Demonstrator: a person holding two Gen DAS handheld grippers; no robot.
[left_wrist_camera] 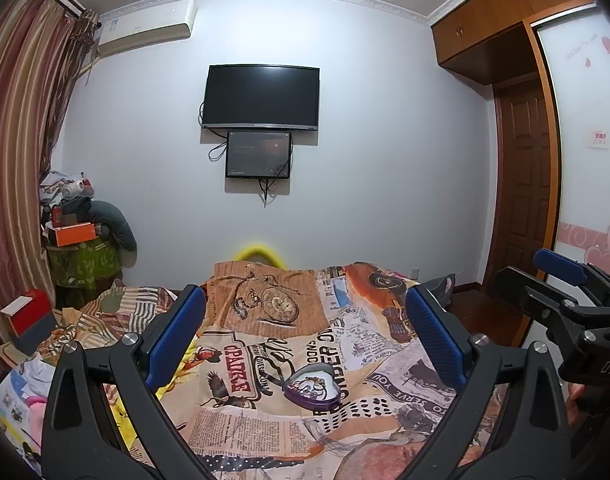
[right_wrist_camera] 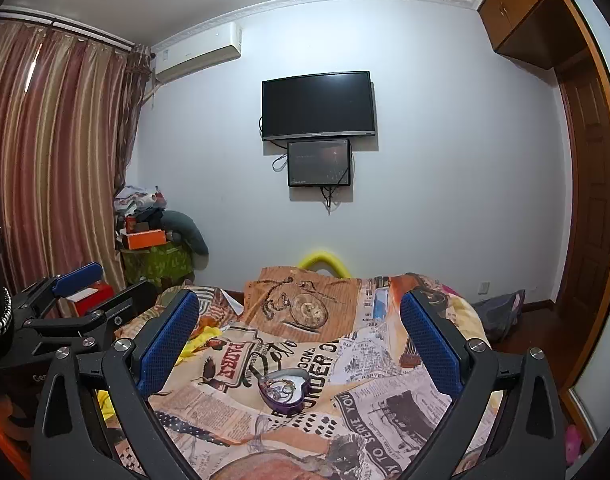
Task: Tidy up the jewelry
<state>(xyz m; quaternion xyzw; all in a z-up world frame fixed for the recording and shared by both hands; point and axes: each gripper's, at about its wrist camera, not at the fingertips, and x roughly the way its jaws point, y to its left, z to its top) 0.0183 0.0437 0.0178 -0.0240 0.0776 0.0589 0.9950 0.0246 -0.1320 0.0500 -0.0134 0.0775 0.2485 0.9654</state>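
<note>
A purple heart-shaped tin (left_wrist_camera: 313,389) lies open on the patterned bedspread (left_wrist_camera: 265,432), with a tangle of jewelry inside it. It also shows in the right wrist view (right_wrist_camera: 284,390). My left gripper (left_wrist_camera: 305,320) is open and empty, held above the bed with the tin between and below its blue pads. My right gripper (right_wrist_camera: 301,324) is open and empty, likewise above the tin. The right gripper also shows at the right edge of the left wrist view (left_wrist_camera: 545,276), and the left gripper at the left of the right wrist view (right_wrist_camera: 105,284).
A red and grey box (left_wrist_camera: 27,320) and clutter lie left of the bed. A pile with an orange box (left_wrist_camera: 73,234) stands by the striped curtain (left_wrist_camera: 17,160). A TV (left_wrist_camera: 261,96) hangs on the far wall. A wooden wardrobe and door (left_wrist_camera: 525,208) are at the right.
</note>
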